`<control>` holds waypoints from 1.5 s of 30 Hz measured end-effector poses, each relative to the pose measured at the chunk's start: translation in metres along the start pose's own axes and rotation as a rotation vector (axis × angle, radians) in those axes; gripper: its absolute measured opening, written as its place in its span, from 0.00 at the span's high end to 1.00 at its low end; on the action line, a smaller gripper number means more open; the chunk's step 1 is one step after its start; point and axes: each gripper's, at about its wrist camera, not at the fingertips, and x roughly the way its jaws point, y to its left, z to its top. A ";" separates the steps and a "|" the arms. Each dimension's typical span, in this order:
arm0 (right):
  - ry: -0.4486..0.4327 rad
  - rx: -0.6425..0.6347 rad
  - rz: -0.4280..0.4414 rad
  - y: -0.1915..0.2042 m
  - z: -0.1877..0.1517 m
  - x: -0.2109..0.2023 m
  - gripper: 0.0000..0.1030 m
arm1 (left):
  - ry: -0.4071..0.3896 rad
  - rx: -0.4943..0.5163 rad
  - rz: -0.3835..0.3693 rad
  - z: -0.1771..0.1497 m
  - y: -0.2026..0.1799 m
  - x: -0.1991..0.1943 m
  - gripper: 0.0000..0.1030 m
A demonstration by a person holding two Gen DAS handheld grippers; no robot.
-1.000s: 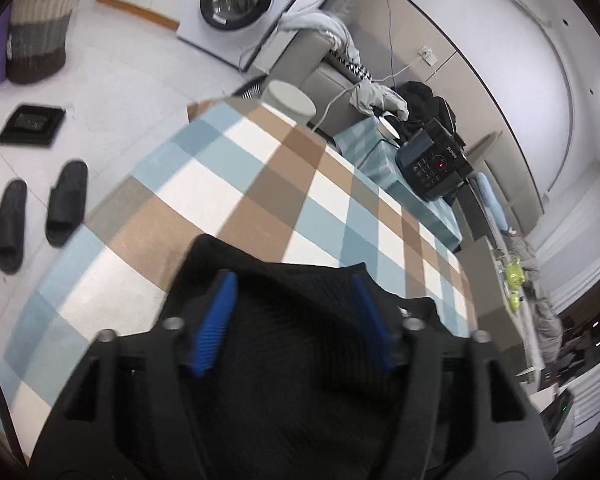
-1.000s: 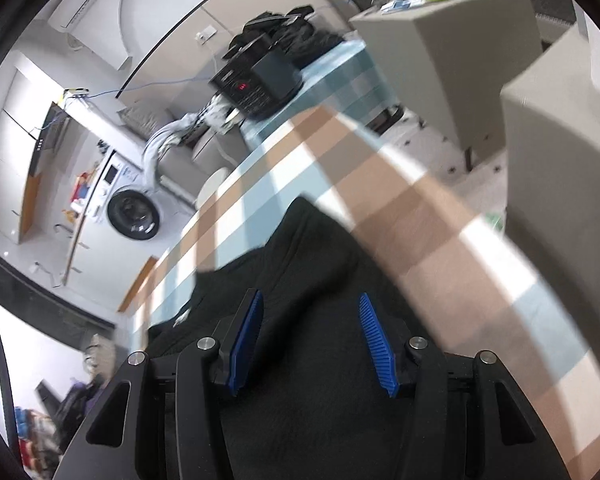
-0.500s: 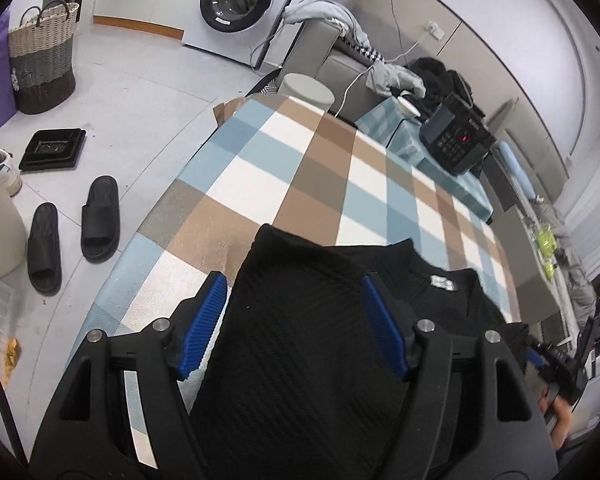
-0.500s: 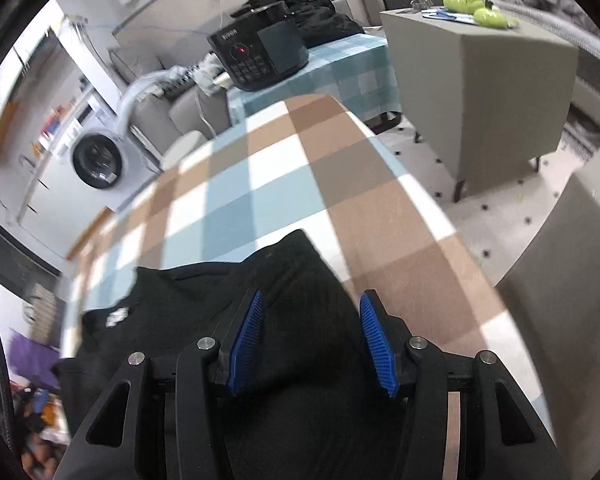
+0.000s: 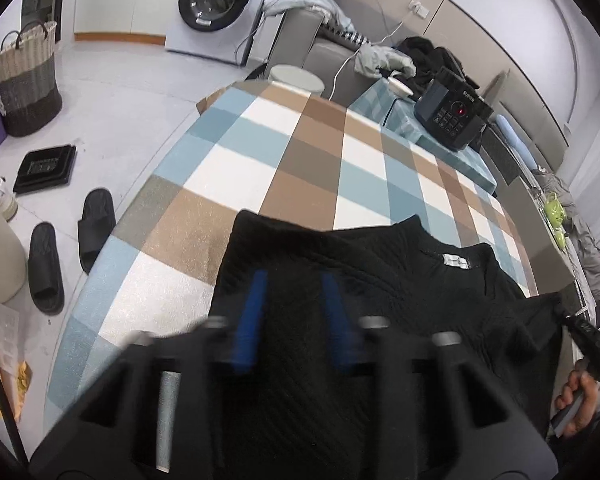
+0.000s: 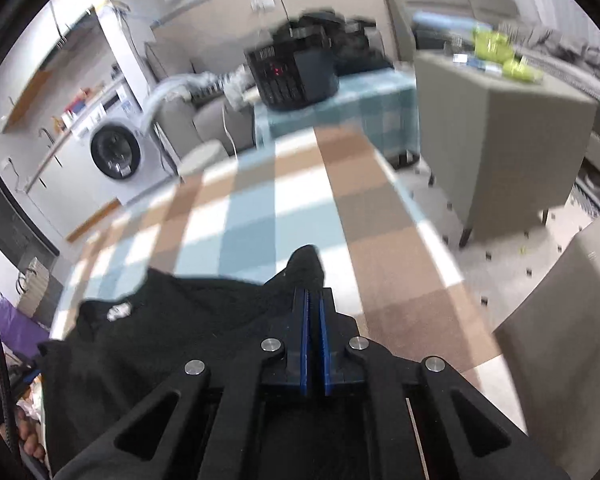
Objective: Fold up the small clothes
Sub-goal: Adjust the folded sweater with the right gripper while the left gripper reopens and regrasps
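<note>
The black top (image 5: 340, 264) lies spread on the checked tablecloth (image 5: 284, 140), label up. The right gripper (image 6: 313, 312) pinches its corner; the left gripper (image 5: 292, 316) is closing on the opposite shoulder (blurred mid-motion). Grasp step; next, probably lift both corners evenly to fold.
</note>
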 end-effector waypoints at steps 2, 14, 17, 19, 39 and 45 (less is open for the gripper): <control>-0.060 0.035 0.015 -0.006 0.003 -0.017 0.95 | -0.026 0.004 0.019 0.001 0.001 -0.005 1.00; -0.093 0.113 0.044 -0.011 0.002 -0.031 0.96 | -0.010 0.006 0.026 0.003 0.008 -0.020 0.61; -0.083 0.119 0.045 -0.013 0.001 -0.029 0.96 | -0.024 0.021 0.045 0.001 0.006 -0.015 0.39; -0.081 0.116 0.044 -0.012 0.001 -0.028 0.96 | -0.013 0.023 0.077 0.003 0.007 -0.007 0.39; -0.158 0.188 0.031 -0.011 0.007 -0.033 0.95 | -0.178 -0.081 -0.026 0.026 0.021 -0.044 0.97; -0.169 0.210 0.010 0.009 0.029 -0.008 0.96 | -0.147 -0.145 0.031 0.028 0.040 -0.037 0.96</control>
